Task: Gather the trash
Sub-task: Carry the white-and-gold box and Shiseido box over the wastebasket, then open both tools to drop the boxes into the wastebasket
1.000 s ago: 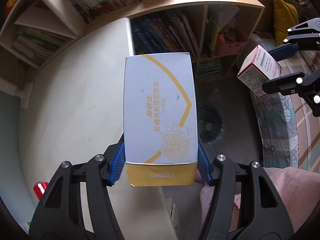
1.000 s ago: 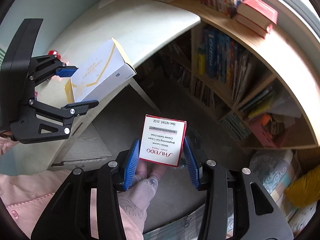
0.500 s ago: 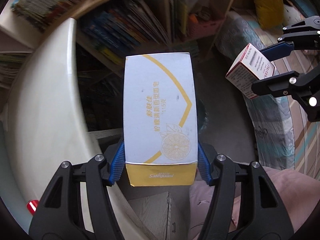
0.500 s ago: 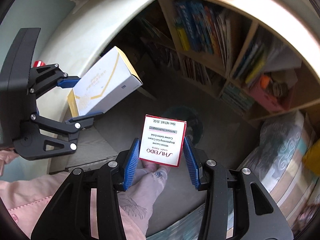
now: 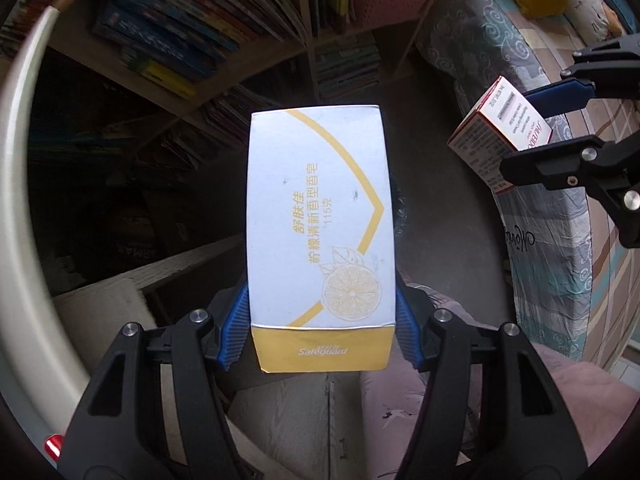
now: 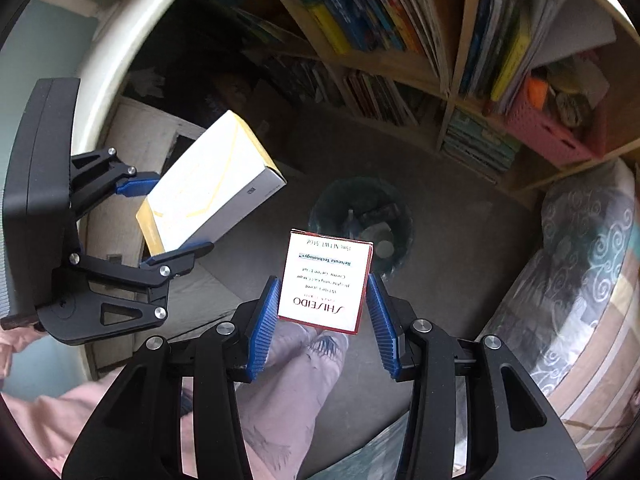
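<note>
My left gripper (image 5: pixel 322 320) is shut on a white and yellow Safeguard soap box (image 5: pixel 320 224), held in the air; it also shows in the right wrist view (image 6: pixel 208 184). My right gripper (image 6: pixel 322 312) has its jaws spread, with small gaps between the blue pads and the white and red Shiseido box (image 6: pixel 326 286), which is tilted between them. That box shows in the left wrist view (image 5: pixel 500 140) too. A dark round trash bin (image 6: pixel 360 224) with some trash in it stands on the floor just beyond the Shiseido box.
A curved white table edge (image 5: pixel 16 200) runs at the left. A wooden bookshelf (image 6: pixel 440 40) full of books stands behind the bin, with a pink basket (image 6: pixel 548 120). A patterned bed or sofa (image 6: pixel 580 280) lies at the right. My legs (image 6: pixel 288 380) are below.
Both grippers have moved off the table and down toward the floor, and the bin has come into view under the Shiseido box. The right gripper's jaws have opened off that box.
</note>
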The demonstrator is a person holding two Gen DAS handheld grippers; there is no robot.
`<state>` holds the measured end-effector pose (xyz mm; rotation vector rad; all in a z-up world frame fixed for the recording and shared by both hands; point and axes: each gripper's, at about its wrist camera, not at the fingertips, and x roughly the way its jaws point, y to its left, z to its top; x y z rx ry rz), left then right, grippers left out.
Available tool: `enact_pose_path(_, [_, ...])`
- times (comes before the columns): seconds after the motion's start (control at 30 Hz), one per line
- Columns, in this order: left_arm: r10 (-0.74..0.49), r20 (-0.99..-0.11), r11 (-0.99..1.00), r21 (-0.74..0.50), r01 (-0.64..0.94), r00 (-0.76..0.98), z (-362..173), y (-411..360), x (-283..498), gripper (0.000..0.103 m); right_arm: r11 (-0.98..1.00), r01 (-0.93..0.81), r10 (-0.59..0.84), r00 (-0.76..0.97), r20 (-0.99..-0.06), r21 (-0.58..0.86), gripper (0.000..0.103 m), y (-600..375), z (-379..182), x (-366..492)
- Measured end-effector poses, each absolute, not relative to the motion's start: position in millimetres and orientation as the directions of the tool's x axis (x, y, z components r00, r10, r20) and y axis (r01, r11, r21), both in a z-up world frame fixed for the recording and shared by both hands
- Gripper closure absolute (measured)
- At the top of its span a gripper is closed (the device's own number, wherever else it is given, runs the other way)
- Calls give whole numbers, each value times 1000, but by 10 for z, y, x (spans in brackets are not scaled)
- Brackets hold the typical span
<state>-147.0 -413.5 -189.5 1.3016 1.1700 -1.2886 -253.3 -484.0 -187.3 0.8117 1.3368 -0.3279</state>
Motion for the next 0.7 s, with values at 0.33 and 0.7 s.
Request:
enact_pose_path(0.33, [115,-993,-82,-32,996,-23,-2723,-4237,-1506,45,620,691,306,222,-926,371,58,-4921,-2713,-2556])
enact_pose_path(0.7, [190,-981,-77,-40,996,-25,-3426,-4295,-1601,44,567,726,352,215,-911,390,58,-4968,-3364,-2546])
